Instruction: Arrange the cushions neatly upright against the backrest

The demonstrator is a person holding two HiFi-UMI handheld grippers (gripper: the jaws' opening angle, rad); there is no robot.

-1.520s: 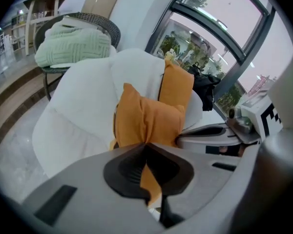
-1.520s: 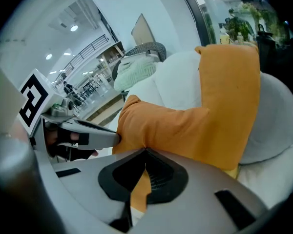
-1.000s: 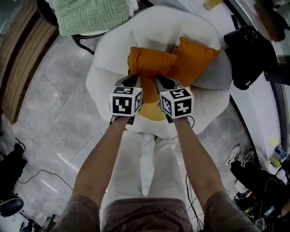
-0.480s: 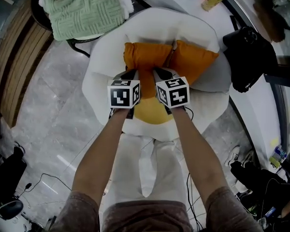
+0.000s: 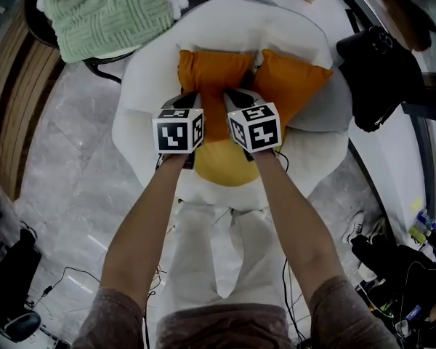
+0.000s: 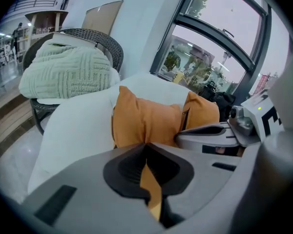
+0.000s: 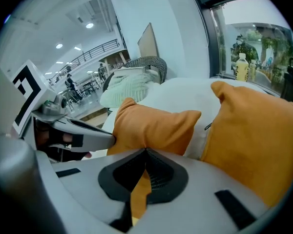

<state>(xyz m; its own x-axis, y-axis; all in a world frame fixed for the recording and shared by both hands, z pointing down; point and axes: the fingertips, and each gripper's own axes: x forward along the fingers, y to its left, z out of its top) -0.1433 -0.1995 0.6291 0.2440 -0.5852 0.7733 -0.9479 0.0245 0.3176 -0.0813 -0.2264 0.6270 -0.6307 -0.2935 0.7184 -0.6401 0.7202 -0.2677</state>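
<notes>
while the left gripper and right gripper pinch the left cushion, the right cushion leans on the backrest

both pairs of jaws are closed tight on orange fabric at the left cushion's lower edge, side by side. that cushion stands against the white armchair back, just beside the tilted right cushion. a yellow seat pad lies beneath the grippers.

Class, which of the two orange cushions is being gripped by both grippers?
The left orange cushion, pinched by left gripper and right gripper; the right orange cushion leans ungripped.
</notes>
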